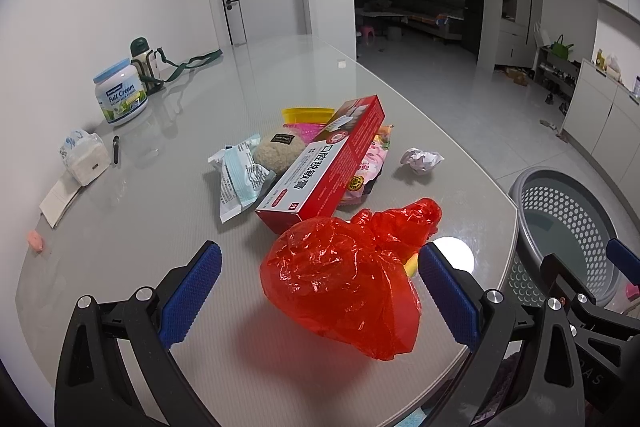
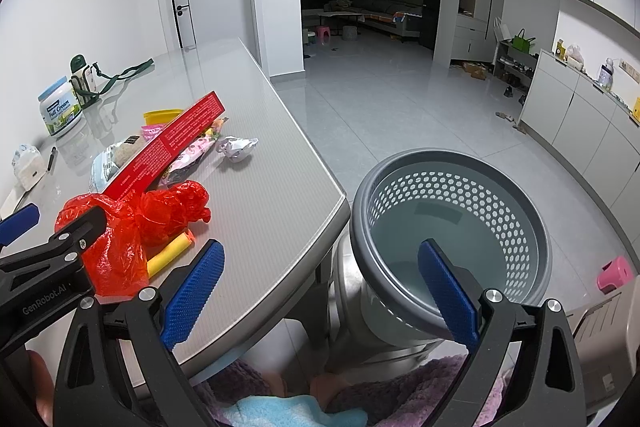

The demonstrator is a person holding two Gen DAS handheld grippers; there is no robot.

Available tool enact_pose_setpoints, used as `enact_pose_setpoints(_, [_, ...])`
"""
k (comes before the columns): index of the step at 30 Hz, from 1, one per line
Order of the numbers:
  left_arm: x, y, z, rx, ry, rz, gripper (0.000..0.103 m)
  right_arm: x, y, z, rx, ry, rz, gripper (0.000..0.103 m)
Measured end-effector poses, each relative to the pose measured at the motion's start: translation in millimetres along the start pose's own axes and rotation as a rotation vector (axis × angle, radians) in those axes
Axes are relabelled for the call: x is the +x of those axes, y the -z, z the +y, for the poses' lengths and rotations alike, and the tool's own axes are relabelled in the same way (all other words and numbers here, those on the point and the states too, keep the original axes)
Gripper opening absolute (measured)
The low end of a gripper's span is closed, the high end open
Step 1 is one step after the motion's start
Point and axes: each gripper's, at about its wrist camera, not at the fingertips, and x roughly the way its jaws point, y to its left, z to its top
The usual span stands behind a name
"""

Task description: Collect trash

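A knotted red plastic bag (image 1: pixel 344 279) lies near the table's front edge, between the wide-open fingers of my left gripper (image 1: pixel 320 291); the left pad stands clear of it and the right pad is close beside its knot. A yellow piece (image 2: pixel 168 251) pokes out from under the bag (image 2: pixel 120 239). Behind it lie a red box (image 1: pixel 328 163), several wrappers (image 1: pixel 240 179) and a crumpled paper ball (image 1: pixel 422 159). My right gripper (image 2: pixel 320 291) is open and empty, hovering over the table corner and the grey perforated basket (image 2: pixel 400 163). The left gripper (image 2: pixel 56 223) shows at that view's left.
The grey table (image 1: pixel 160 227) also carries a milk powder can (image 1: pixel 120 99), a green-capped bottle (image 1: pixel 144 63), a tissue pack (image 1: pixel 84 155) and a yellow bowl (image 1: pixel 308 115). The basket (image 1: pixel 572 227) stands on the floor beside the table's corner. A pink stool (image 2: pixel 616 271) sits to its right.
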Motion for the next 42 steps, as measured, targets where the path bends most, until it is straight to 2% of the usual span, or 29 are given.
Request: enact_pose_setpoints(42, [-2.9, -5.3, -3.5, 0.004, -0.001, -0.003, 0.097, 0.1, -0.2, -0.8, 0.002, -0.002, 0.001, 0.093])
